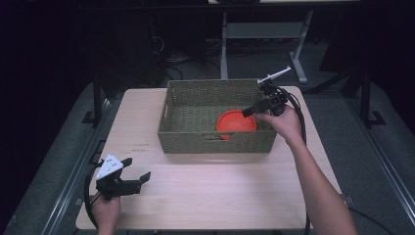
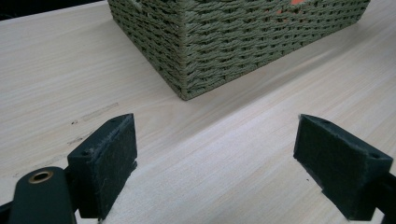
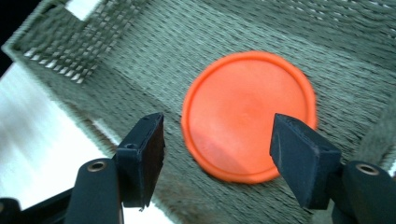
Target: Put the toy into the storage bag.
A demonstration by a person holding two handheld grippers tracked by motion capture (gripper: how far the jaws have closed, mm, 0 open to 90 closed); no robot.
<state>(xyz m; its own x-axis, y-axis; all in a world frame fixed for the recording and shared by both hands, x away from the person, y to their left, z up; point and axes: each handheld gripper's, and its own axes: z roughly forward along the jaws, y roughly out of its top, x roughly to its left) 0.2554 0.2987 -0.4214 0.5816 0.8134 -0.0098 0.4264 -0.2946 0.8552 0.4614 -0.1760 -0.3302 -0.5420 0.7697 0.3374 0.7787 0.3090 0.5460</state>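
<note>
Basket (image 1: 195, 105) of green weave sits at the upper middle of the high view, on the pale table (image 1: 220, 196). An orange disc (image 1: 236, 122) lies flat inside it toward its right end, the lower edge hidden behind the near wall. The right gripper (image 1: 248, 111) hangs over the basket's right rim, jaws spread and empty, the disc blurred beyond them. At lower left, the left gripper (image 1: 137, 171) rests spread wide, holding nothing.

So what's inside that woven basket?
An orange disc lies flat on the floor of the basket, toward its right end. The near wall hides the disc's front edge; what's underneath is covered.
</note>
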